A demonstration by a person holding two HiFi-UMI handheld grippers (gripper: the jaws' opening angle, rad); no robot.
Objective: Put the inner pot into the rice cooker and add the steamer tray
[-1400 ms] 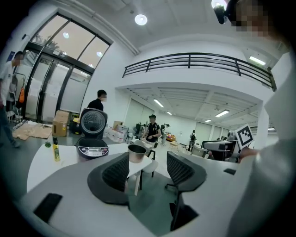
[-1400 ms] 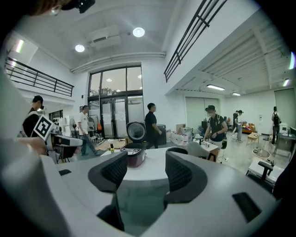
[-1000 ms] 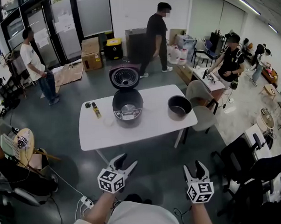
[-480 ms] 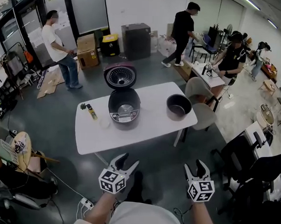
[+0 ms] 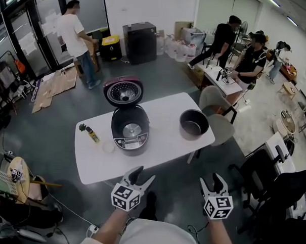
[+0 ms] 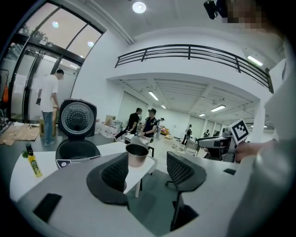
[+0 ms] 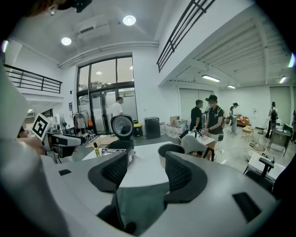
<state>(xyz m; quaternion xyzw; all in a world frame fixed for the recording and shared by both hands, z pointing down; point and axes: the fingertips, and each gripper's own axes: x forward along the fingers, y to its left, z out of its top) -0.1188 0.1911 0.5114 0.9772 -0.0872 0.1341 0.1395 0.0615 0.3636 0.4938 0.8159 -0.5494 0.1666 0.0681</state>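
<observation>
A dark rice cooker (image 5: pixel 130 130) stands on the white table (image 5: pixel 163 119) with its lid (image 5: pixel 123 91) raised and its cavity bare. The metal inner pot (image 5: pixel 194 124) sits at the table's right end; it also shows as a pot (image 6: pixel 137 154) between the left jaws and a pot (image 7: pixel 170 152) past the right jaws. No steamer tray is visible. My left gripper (image 5: pixel 143 178) and right gripper (image 5: pixel 214 183) hover over the floor short of the table's near edge. Both stand open with nothing between their jaws.
A small yellow bottle (image 5: pixel 90 134) and a small white disc (image 5: pixel 108 147) lie left of the cooker. A grey chair (image 5: pixel 219 117) stands at the table's right. Several people stand farther back. A black chair (image 5: pixel 270 172) and clutter (image 5: pixel 13 188) flank me.
The table, cooker and pot have come nearer and shifted in view as I walked toward them. Both grippers stay open and keep their place low in the head view. The people behind have moved.
</observation>
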